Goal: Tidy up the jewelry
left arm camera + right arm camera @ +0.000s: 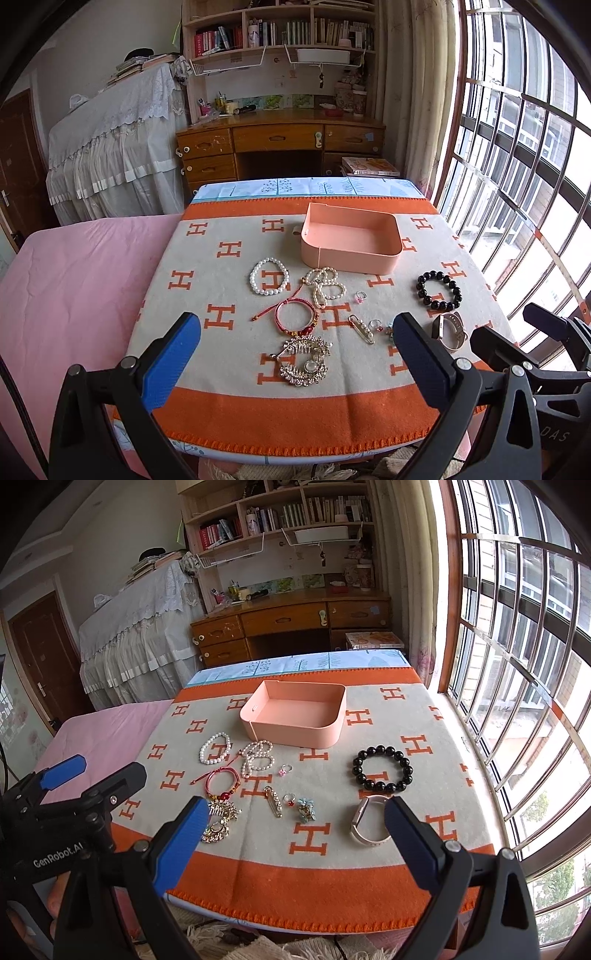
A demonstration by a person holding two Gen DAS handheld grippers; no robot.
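An empty pink tray stands on the orange-and-cream blanket. In front of it lie a white pearl bracelet, a pearl strand, a red cord bracelet, a rhinestone comb, a pin, small rings, a black bead bracelet and a watch. My left gripper is open above the comb. My right gripper is open, near the watch.
The blanket covers a table beside a pink bed. A barred window is on the right. A wooden desk with shelves stands behind. The right gripper's body shows at the left view's right edge.
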